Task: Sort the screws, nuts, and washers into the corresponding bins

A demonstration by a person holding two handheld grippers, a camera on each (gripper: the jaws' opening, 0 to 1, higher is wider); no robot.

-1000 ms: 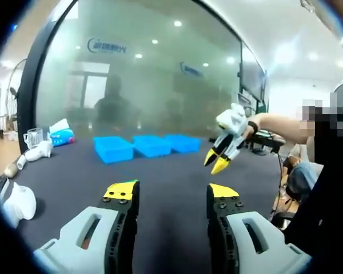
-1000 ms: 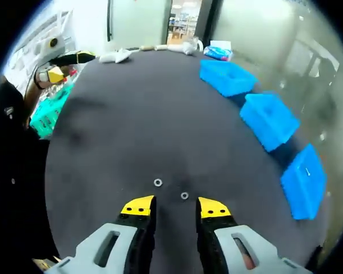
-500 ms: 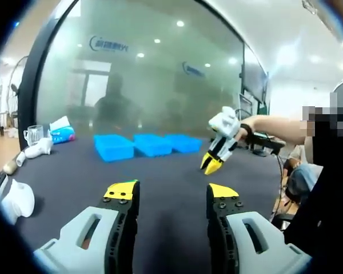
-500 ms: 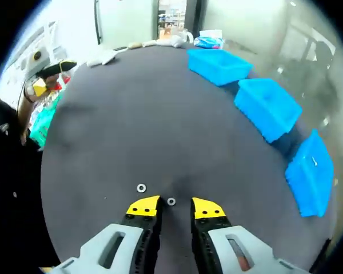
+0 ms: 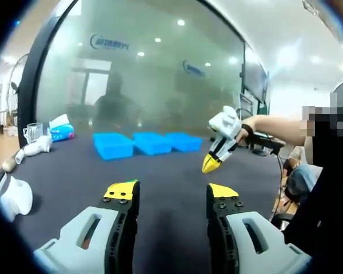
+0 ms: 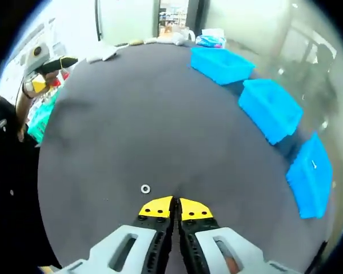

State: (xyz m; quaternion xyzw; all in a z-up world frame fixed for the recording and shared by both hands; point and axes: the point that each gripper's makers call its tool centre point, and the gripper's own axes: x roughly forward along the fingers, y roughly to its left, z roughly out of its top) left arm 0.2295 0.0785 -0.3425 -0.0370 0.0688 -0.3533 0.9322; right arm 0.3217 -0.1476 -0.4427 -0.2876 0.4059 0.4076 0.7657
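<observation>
bin (image 6: pixel 311 185) contents unclear, washer (image 6: pixel 145 189) tiny

We saw a round table (image 6: pixel 131 131) with a dark grey top. Three blue bins (image 6: pixel 270 107) stood in a row on its right side, from far to near. One small washer (image 6: pixel 145 189) lay on the near part, well apart from the bins. At the far edge lay some white things (image 6: pixel 103 52) and a blue packet (image 6: pixel 210 40).

L view low, level; R view steep down; share 3 bins (image 5: pixel 150 144).
</observation>
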